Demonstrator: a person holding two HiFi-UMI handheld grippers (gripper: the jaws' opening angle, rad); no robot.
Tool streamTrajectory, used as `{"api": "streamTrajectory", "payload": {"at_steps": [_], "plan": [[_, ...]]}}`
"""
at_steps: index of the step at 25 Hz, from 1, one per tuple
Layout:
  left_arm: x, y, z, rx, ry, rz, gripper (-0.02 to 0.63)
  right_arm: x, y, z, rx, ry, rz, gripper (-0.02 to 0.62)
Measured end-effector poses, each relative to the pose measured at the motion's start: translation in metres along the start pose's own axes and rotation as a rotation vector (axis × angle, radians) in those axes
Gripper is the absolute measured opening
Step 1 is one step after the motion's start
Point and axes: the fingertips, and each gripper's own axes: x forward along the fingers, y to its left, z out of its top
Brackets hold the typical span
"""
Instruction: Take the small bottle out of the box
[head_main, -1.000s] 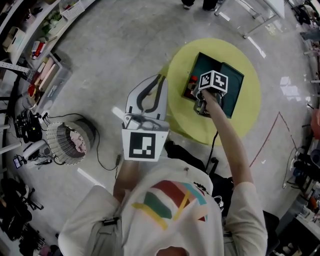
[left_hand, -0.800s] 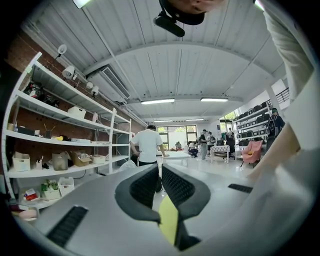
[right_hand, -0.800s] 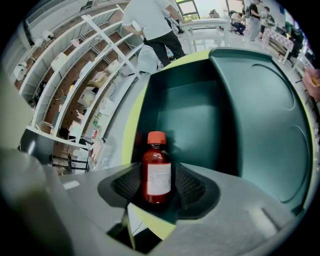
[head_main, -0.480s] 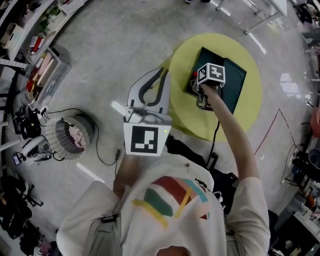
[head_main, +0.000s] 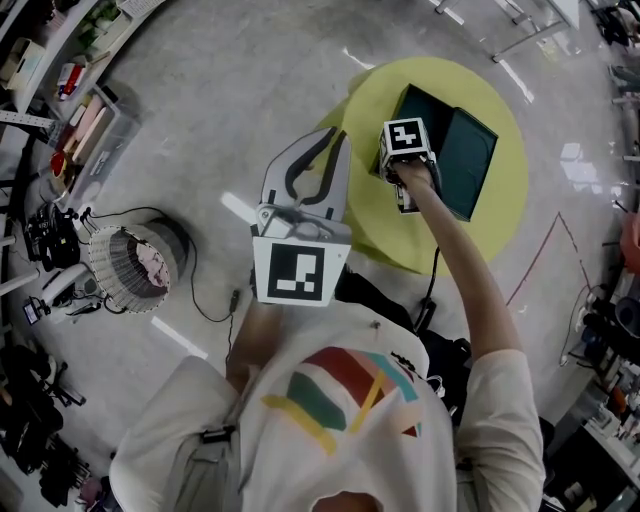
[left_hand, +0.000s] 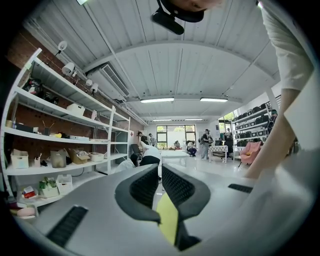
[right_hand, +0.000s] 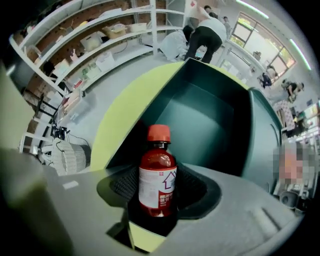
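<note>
A small bottle (right_hand: 157, 175) of red liquid, with a red cap and a white label, sits between the pads of my right gripper (right_hand: 160, 189). The jaws have just been opening a little, but both pads still touch the bottle's sides. Beyond it lies the open dark green box (right_hand: 210, 115) on the round yellow table (right_hand: 125, 105). In the head view my right gripper (head_main: 405, 195) points down at the left edge of the box (head_main: 465, 150), and the bottle is hidden under it. My left gripper (head_main: 325, 140) is held level beside the table (head_main: 500, 200), jaws together, holding nothing.
A round wire basket (head_main: 135, 265) with a cable stands on the floor at the left. Shelving (head_main: 60, 90) lines the far left. Red tape lines (head_main: 540, 260) mark the floor at the right. People stand far off in the room (left_hand: 207, 140).
My right gripper has rolled and shifted toward the box's left edge; the red bottle seen beside it earlier is now hidden beneath it. The left gripper has not moved.
</note>
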Motion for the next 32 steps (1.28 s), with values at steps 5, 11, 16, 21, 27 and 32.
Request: {"api": "streamTrajectory", "payload": {"at_steps": [5, 11, 16, 21, 27, 32], "plan": [[0.000, 0.001, -0.005, -0.011, 0.013, 0.009, 0.017, 0.003, 0.000, 0.002, -0.052, 0.006, -0.004, 0.215], [-0.003, 0.001, -0.005, -0.006, 0.013, 0.022, 0.017, 0.002, 0.000, 0.003, -0.058, 0.003, -0.006, 0.215], [-0.008, 0.001, -0.002, -0.011, 0.008, 0.031, 0.017, -0.001, 0.001, 0.001, -0.055, -0.024, -0.030, 0.213], [-0.013, 0.000, 0.008, -0.009, -0.008, 0.037, 0.017, -0.008, -0.001, 0.001, -0.078, -0.090, -0.043, 0.213], [-0.021, 0.000, 0.014, -0.001, -0.018, 0.044, 0.017, -0.029, -0.007, 0.016, -0.025, -0.208, 0.004, 0.213], [-0.023, -0.004, 0.028, 0.060, -0.038, 0.033, 0.017, -0.082, -0.014, 0.054, 0.057, -0.377, 0.065, 0.213]]}}
